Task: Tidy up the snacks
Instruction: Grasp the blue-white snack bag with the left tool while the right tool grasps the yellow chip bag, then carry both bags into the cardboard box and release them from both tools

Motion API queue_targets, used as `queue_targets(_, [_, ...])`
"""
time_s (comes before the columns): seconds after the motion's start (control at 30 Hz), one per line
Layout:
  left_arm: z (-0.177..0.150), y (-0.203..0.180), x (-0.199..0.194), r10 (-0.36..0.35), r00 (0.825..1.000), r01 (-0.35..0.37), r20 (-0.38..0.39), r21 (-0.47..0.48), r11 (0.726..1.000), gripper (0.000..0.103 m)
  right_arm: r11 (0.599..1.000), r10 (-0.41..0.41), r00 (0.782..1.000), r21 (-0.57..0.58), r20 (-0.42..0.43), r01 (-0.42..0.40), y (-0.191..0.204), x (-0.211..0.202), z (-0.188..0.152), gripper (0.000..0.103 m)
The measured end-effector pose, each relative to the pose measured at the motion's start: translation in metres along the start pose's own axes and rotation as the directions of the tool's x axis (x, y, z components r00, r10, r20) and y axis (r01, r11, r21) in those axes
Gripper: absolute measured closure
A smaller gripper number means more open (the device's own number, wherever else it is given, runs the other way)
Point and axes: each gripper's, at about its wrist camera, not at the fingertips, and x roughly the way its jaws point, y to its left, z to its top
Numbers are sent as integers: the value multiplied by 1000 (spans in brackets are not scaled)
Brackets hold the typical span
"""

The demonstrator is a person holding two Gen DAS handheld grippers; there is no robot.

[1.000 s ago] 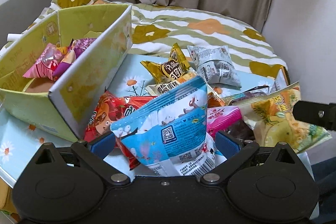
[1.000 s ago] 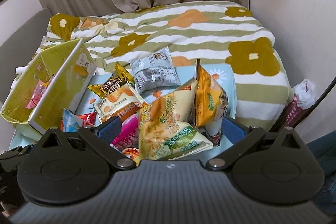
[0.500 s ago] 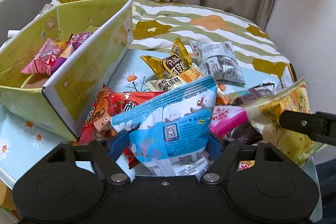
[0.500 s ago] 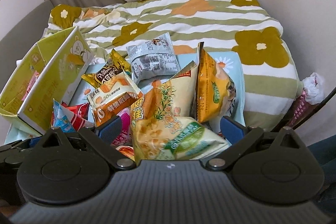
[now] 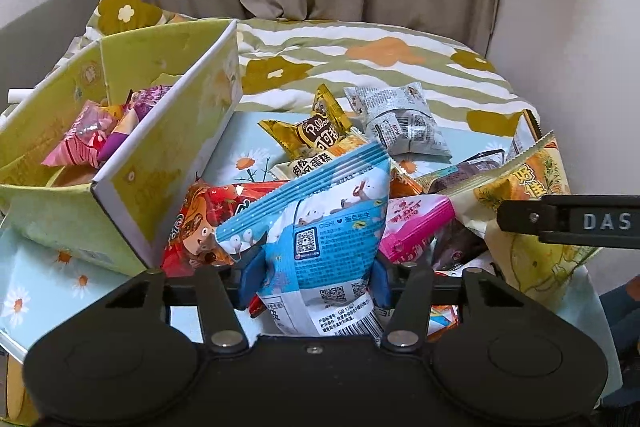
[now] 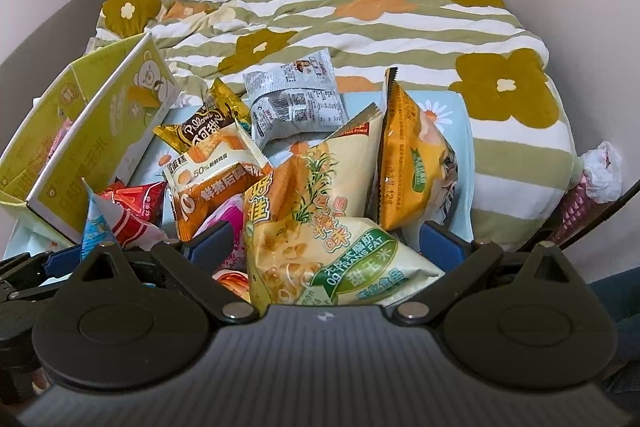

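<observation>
1. left wrist view: the left gripper (image 5: 314, 277) is closing its jaws, blue pads already pinching the blue-and-white snack bag (image 5: 320, 223) low down, just beside the yellow-green box (image 5: 168, 163) – the puffy, slick pack could squirt out or drag the red packet (image 5: 200, 223) along.
2. right wrist view: the right gripper (image 6: 326, 247) stands open around the yellow corn-snack bag (image 6: 320, 239), not pressing it – only this view shows the orange packet (image 6: 412, 155) leaning there, likely to topple.
</observation>
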Motion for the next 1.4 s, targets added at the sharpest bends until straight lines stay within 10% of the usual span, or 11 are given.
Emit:
queue_targets(0.9, [16, 18, -64, -18, 990, 18, 137, -1, 1000, 48, 999, 32, 996, -17, 79, -31, 12, -39, 5, 28])
queue_targets(1.4, [59, 121, -120, 103, 954, -90, 282, -56, 994, 48, 983, 178, 964, -87, 199, -164, 105, -80, 47, 28])
